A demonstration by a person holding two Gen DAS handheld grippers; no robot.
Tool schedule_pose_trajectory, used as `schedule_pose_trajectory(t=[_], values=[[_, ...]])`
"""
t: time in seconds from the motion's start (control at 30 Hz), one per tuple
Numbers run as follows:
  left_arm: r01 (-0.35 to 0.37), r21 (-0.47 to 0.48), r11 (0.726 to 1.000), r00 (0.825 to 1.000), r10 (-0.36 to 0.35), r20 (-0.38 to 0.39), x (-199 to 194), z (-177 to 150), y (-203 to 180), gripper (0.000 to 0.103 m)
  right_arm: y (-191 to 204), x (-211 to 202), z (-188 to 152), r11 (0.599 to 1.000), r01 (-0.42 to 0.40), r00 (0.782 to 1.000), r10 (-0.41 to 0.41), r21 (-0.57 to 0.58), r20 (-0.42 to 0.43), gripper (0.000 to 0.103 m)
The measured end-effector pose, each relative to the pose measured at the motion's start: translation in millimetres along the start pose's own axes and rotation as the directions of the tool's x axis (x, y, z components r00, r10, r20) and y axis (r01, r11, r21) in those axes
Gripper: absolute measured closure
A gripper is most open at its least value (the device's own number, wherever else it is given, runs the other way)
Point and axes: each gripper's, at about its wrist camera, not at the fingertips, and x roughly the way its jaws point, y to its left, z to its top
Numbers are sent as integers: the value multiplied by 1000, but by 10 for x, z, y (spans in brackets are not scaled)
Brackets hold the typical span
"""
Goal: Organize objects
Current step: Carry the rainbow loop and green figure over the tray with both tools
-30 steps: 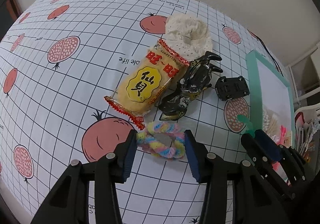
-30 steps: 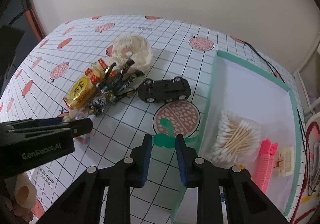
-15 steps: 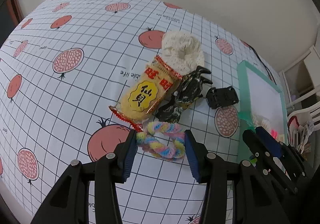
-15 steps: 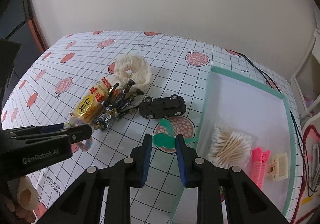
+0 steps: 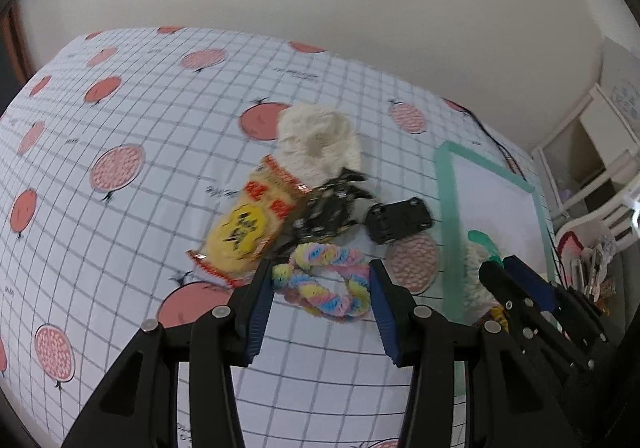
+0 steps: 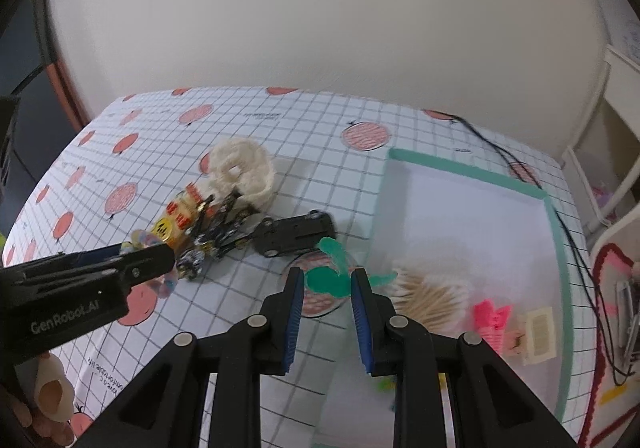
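Observation:
A pastel rainbow scrunchie (image 5: 316,298) hangs above the tablecloth, and my left gripper (image 5: 320,288) is shut on it, one pad at each end. Behind it lie a yellow snack packet (image 5: 248,228), a black claw clip (image 5: 328,208), an upturned black toy car (image 5: 400,218) and a white fluffy scrunchie (image 5: 320,144). My right gripper (image 6: 326,288) is shut on a green hair clip (image 6: 334,252), held in the air just left of the teal-rimmed tray (image 6: 460,168). The left gripper (image 6: 160,260) shows at the left of the right wrist view.
The tray holds a bag of cotton swabs (image 6: 432,296), a pink clip (image 6: 490,322) and a small white comb clip (image 6: 540,332). A black cable (image 6: 520,168) runs past its far corner. White furniture (image 5: 592,176) stands to the right of the table.
Both grippers have risen and drawn back from the table, each keeping its object. The pile of items looks smaller and farther away. The green clip now hangs nearer the tray's edge.

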Motion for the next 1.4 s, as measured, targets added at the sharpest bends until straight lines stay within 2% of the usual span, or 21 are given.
schedule_pose_trajectory(t=[0.37, 0.67, 0.9, 1.03, 1.2, 1.4], values=[[82, 136, 987, 995, -89, 40, -28, 27, -568, 55, -563, -242, 11, 992, 56, 997, -61, 110, 50, 77], [101, 232, 968, 992, -115, 46, -52, -62, -1024, 55, -1018, -455, -53, 977, 75, 992, -93, 198, 83, 77], [125, 301, 945, 992, -121, -33, 101, -201, -1320, 54, -1251, -481, -163, 967, 81, 993, -98, 240, 60, 77], [121, 337, 934, 991, -96, -89, 220, -289, -1425, 54, -1327, -425, -206, 963, 80, 996, -90, 256, 29, 77], [121, 358, 926, 985, -68, -158, 374, -379, -1488, 54, -1347, -324, -263, 963, 84, 996, -84, 255, -13, 77], [126, 388, 913, 979, -51, -199, 453, -464, -1554, 54, -1329, -197, -305, 965, 80, 996, -69, 251, -55, 77]])
